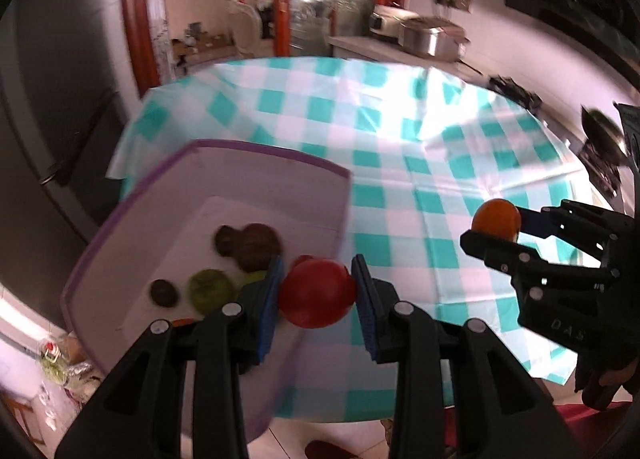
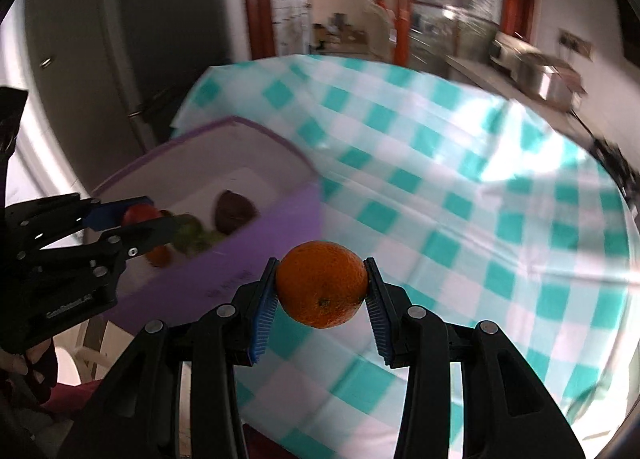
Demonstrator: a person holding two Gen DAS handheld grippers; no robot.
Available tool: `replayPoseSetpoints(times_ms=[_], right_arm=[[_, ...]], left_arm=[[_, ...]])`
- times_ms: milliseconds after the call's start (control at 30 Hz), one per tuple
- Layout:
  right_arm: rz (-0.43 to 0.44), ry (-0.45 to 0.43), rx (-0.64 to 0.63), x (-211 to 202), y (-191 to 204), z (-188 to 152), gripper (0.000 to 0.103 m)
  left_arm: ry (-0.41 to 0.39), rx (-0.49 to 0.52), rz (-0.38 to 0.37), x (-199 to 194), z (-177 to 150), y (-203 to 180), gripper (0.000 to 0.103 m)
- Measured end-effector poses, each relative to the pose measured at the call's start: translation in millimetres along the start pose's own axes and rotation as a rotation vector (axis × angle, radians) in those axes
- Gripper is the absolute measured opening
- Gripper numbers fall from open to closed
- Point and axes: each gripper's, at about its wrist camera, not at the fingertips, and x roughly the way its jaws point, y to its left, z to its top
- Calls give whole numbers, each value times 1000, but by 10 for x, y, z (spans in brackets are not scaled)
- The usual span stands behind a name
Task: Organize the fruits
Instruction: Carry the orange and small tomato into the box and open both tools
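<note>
My left gripper [image 1: 317, 291] is shut on a red round fruit [image 1: 316, 293], held above the near right corner of a purple-rimmed bin [image 1: 256, 149]. Inside the bin lie several fruits: dark brown ones [image 1: 252, 245], a green one [image 1: 210, 290] and a small dark one [image 1: 163, 293]. My right gripper [image 2: 321, 291] is shut on an orange [image 2: 322, 284], held in the air over the chequered tablecloth, to the right of the bin [image 2: 224, 275]. In the right wrist view the left gripper [image 2: 136, 219] shows over the bin with the red fruit [image 2: 140, 214]. The right gripper [image 1: 498, 225] with the orange [image 1: 496, 219] shows at the right of the left wrist view.
A round table under a teal and white chequered cloth [image 1: 400, 147] fills the middle. A dark fridge [image 1: 48, 131] stands to the left. A counter with metal pots [image 1: 428, 37] runs along the back right. A person's hand [image 1: 604, 383] grips the right tool.
</note>
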Motion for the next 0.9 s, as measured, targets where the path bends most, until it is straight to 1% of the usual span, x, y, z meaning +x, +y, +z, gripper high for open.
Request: replayPoseSetpoints(times_ms=[100, 200, 300, 467, 667, 900], right_arm=[[37, -2, -67, 33, 283, 122, 41], [60, 5, -112, 81, 470, 191, 41], [93, 23, -152, 176, 673, 269, 41], [138, 65, -218, 381, 907, 342, 41], [204, 118, -266, 793, 1075, 549, 41], [262, 198, -318, 1383, 1182, 854, 41]], left_arm=[[-15, -40, 26, -93, -35, 230, 35], [-16, -88, 57, -139, -102, 460, 35], [3, -145, 85, -128, -206, 707, 35], [34, -224, 124, -41, -352, 984, 35], [96, -334, 180, 197, -486, 1264, 35], [181, -426, 253, 592, -459, 1504, 35]])
